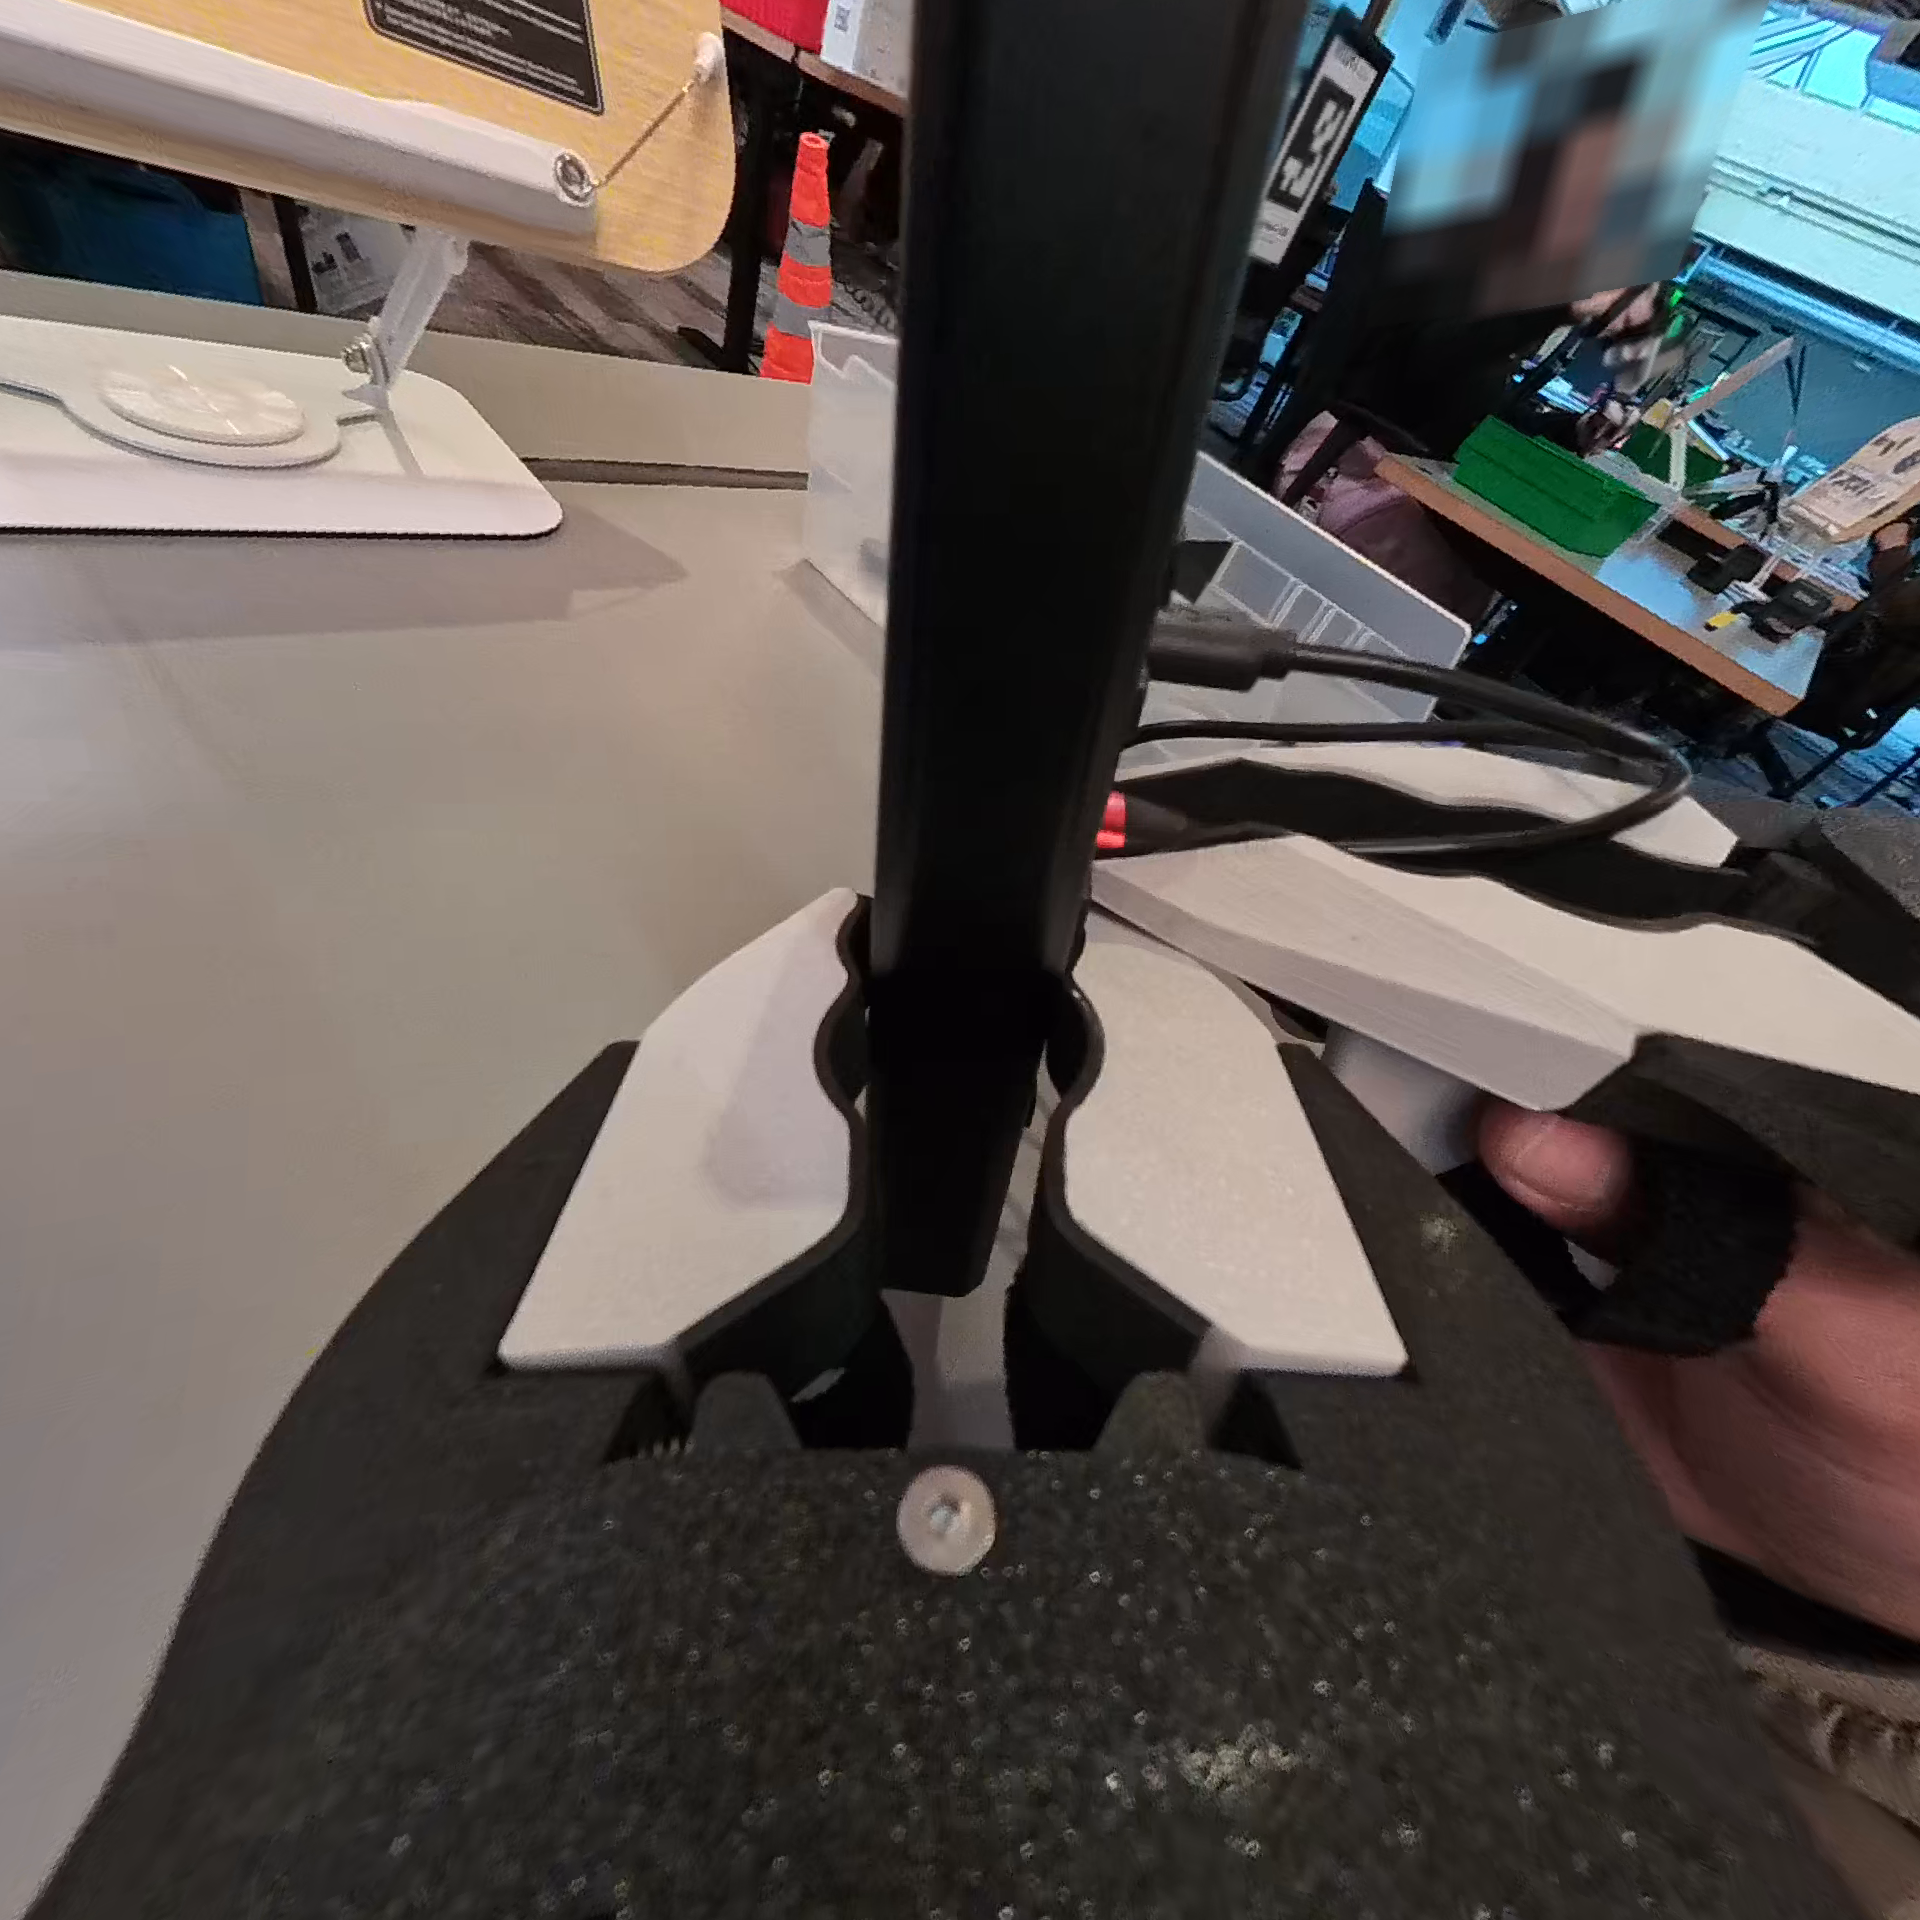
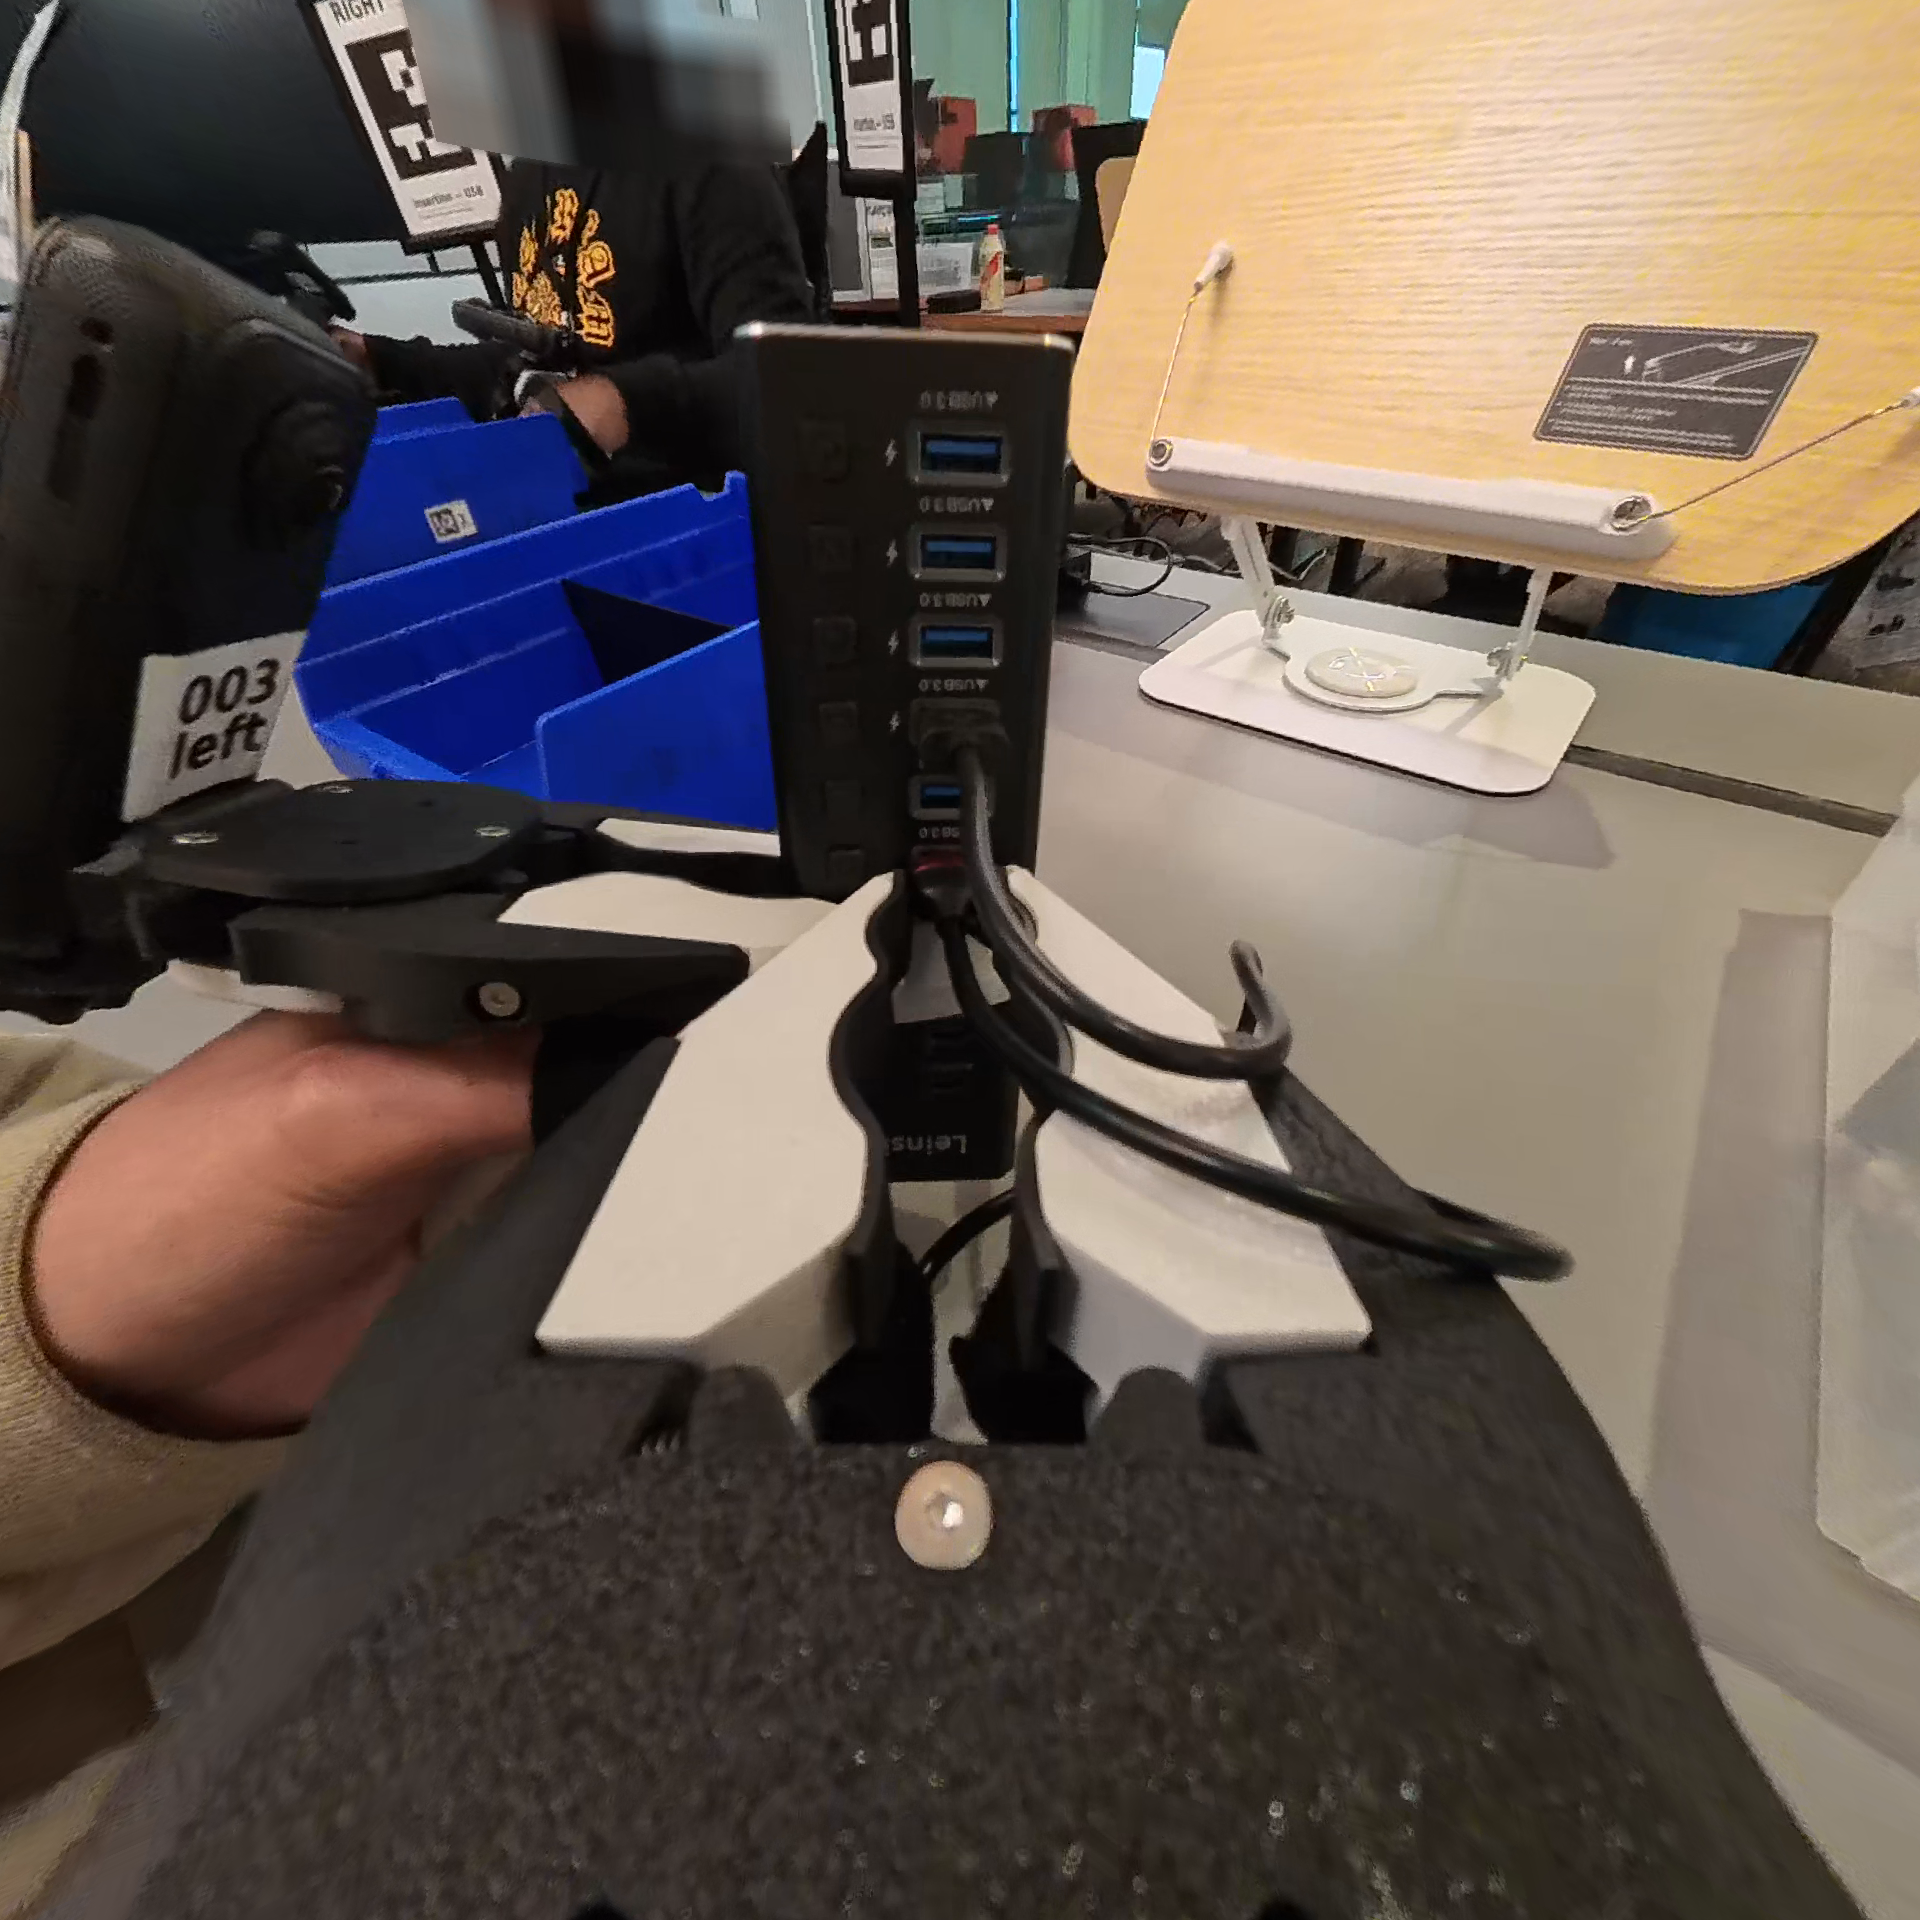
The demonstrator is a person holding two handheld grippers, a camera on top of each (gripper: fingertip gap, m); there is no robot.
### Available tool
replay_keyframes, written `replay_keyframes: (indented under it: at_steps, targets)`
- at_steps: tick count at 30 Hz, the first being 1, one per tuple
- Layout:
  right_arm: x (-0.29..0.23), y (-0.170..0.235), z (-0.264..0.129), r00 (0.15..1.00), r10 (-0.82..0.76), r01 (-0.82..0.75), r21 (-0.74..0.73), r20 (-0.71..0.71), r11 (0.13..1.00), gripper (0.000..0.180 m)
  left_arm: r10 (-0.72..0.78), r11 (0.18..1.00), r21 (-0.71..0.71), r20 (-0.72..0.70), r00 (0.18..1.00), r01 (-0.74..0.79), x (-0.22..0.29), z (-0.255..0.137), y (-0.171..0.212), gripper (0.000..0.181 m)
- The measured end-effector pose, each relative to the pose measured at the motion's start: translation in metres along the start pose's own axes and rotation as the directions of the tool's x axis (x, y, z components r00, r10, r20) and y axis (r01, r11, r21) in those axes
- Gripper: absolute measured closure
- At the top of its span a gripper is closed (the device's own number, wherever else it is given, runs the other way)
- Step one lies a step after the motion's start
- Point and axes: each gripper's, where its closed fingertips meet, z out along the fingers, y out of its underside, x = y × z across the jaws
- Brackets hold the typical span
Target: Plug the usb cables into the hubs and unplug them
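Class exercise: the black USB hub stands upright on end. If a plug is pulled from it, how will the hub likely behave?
The USB hub is tall on a narrow end, so it would probably tip unheld. The left gripper clamps it, likely steadying it. It looks rigid.

Bright even indoor light, soft shadows on the table [image 1: 312,779], wide-angle bending at edges, blurred background and near tongs.

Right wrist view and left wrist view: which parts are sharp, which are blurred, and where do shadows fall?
Right wrist view: the USB hub and its blue ports are sharp; the picture's edges smear and bend. The book stand casts a soft shadow on the table. Left wrist view: the hub is a dark, featureless bar; the left gripper is slightly soft.
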Motion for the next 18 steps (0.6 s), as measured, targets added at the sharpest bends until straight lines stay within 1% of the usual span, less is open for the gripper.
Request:
replay_keyframes:
  at_steps: [3,7,14,16,17,18]
  targets:
    - [0.000,-0.001,-0.001,1.000,0.005,-0.005,0.003,0.000,1.000,0.168,0.011,1.000,0.007,0.006,1.000,-0.011,0.000,0.000,-0.002,0.150]
    - [0.000,-0.004,-0.002,1.000,0.000,0.000,0.015,-0.004,1.000,0.166,0.011,1.000,0.008,0.009,1.000,-0.011,0.002,-0.001,-0.004,0.150]
    - [0.002,-0.001,-0.003,1.000,0.030,-0.030,0.004,0.003,1.000,0.166,-0.043,0.999,-0.022,-0.032,0.999,0.042,0.003,0.001,-0.001,0.149]
    - [0.001,-0.002,-0.002,0.999,0.037,-0.037,0.005,0.010,0.999,0.166,-0.024,0.999,-0.029,-0.031,0.999,0.023,0.002,-0.001,-0.002,0.149]
    - [0.000,-0.003,-0.002,0.999,0.043,-0.043,0.009,0.010,0.999,0.166,-0.017,1.000,-0.023,0.001,1.000,0.017,-0.003,-0.001,-0.003,0.149]
    - [0.002,-0.010,-0.009,0.999,0.046,-0.046,0.050,0.003,0.998,0.165,-0.053,0.999,-0.006,0.079,0.996,0.053,-0.023,-0.003,-0.004,0.150]
